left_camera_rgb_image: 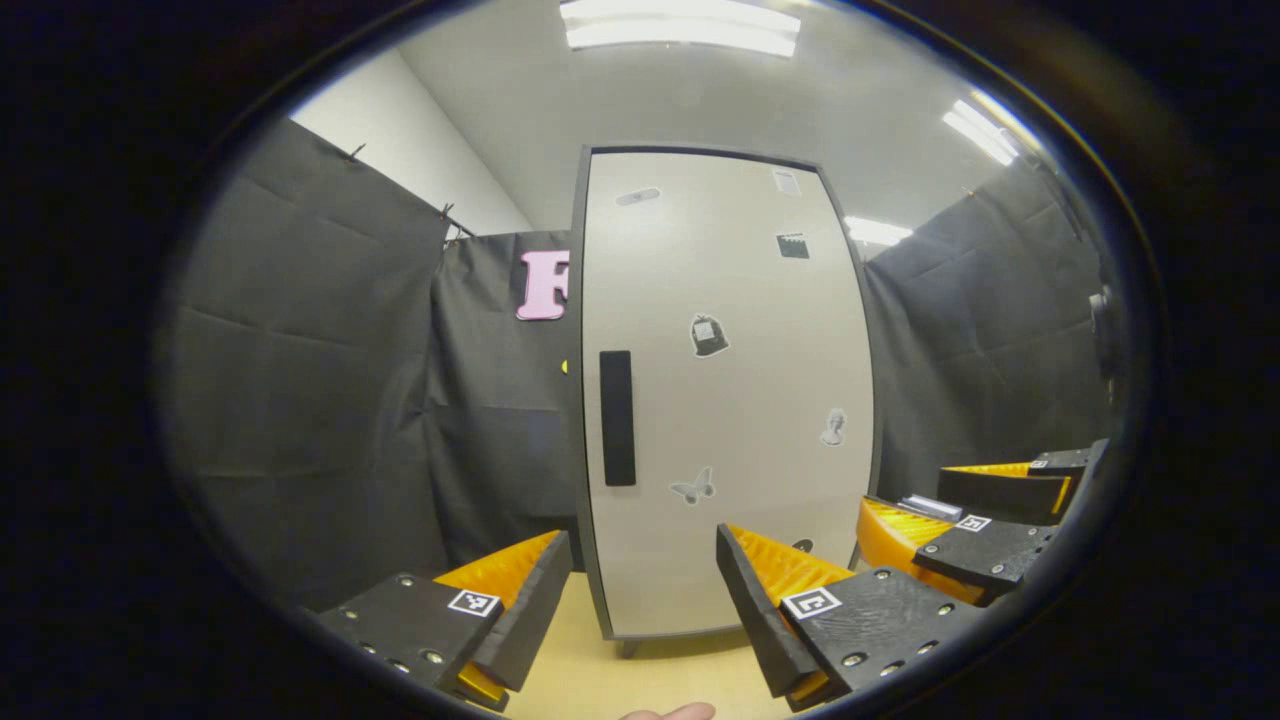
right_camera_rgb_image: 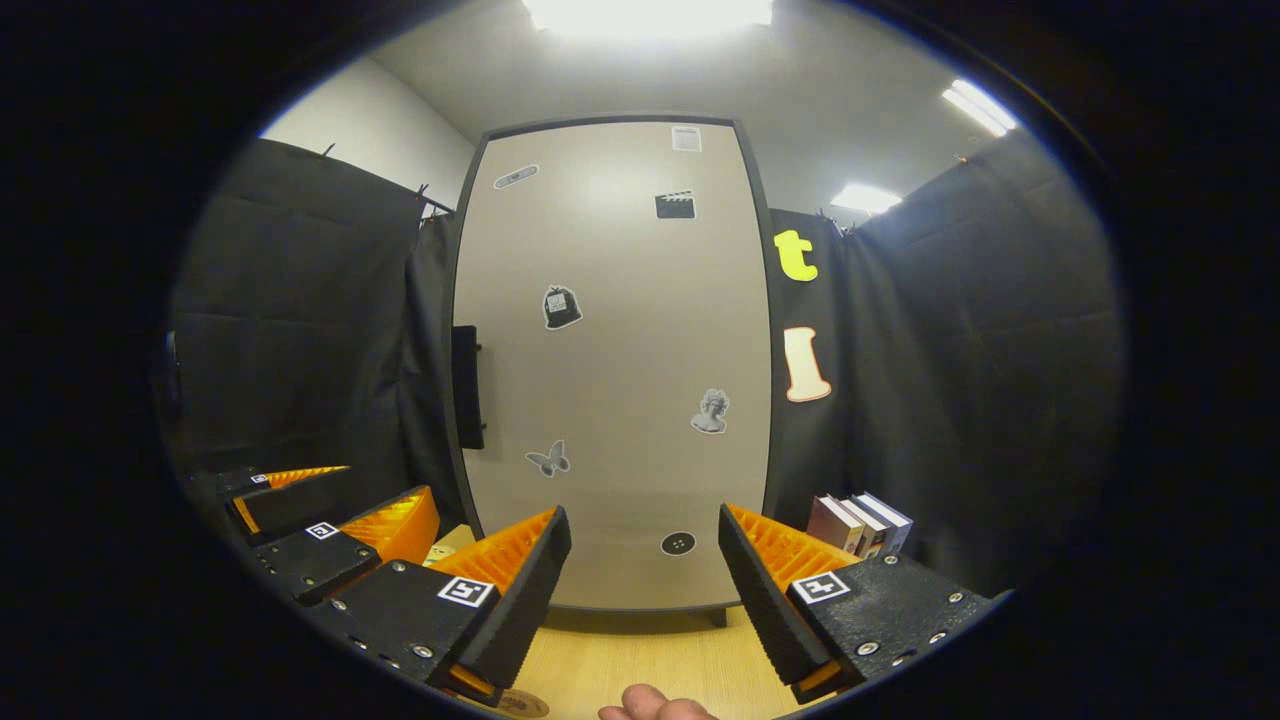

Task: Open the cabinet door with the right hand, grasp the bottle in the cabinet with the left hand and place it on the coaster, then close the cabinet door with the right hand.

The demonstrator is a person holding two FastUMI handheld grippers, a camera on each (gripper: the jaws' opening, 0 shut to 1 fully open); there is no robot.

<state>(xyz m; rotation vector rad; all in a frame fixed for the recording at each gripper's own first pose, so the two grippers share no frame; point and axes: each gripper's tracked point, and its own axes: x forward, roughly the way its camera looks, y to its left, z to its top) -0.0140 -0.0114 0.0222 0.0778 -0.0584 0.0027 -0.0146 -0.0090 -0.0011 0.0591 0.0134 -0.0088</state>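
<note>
Both grippers, left gripper (left_camera_rgb_image: pixel 640 600) and right gripper (right_camera_rgb_image: pixel 645 590), were spread wide, empty, facing the shut cabinet door (right_camera_rgb_image: pixel 610 380) just ahead.

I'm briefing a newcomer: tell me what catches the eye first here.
The tall pale cabinet door stands shut at centre, dotted with stickers, its dark handle on the left edge. Both hand-held grippers, left and right, are open before it, and books stand at its right.

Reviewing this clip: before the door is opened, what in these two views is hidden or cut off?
- Bottle: out of sight in both views, behind the shut cabinet door.
- Coaster: right gripper view, cut off by the bottom edge, partly behind the right tongs.
- Books: right gripper view, lower parts hidden by the tongs.
- Door stickers: too small to read.
</note>
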